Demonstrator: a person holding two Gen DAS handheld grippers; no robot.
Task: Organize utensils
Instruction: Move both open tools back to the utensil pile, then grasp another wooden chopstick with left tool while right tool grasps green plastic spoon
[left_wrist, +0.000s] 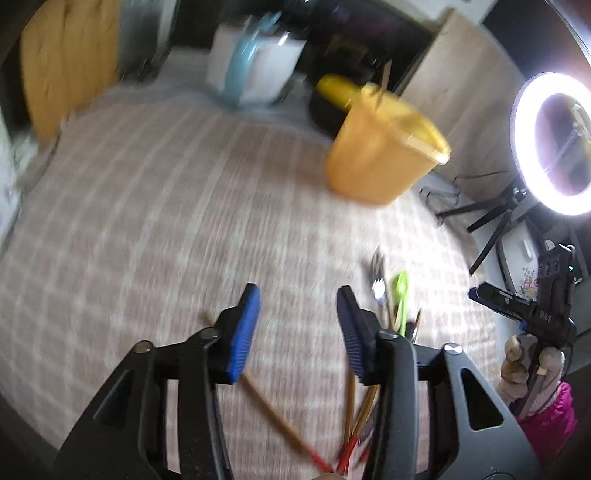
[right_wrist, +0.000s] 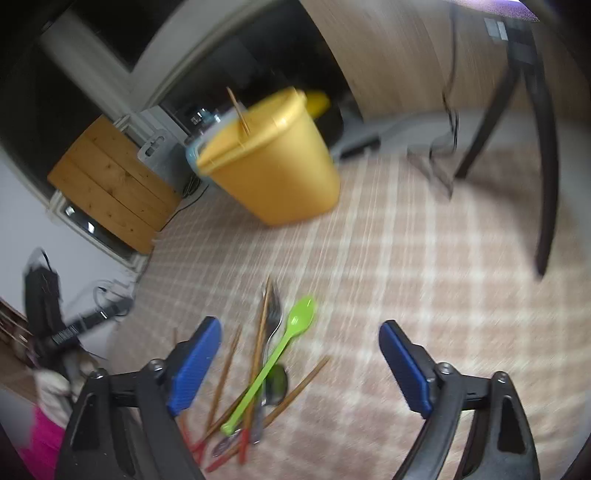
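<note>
Utensils (right_wrist: 266, 373) lie heaped on the checked cloth (right_wrist: 424, 277), well short of the yellow tub (right_wrist: 273, 173). Both the left gripper (left_wrist: 299, 325) and the right gripper (right_wrist: 299, 365) stand spread, pinching nothing.

checked cloth (right_wrist: 424, 258) w/ yellow tub (right_wrist: 273, 173), utensil pile (right_wrist: 258, 387).
</note>
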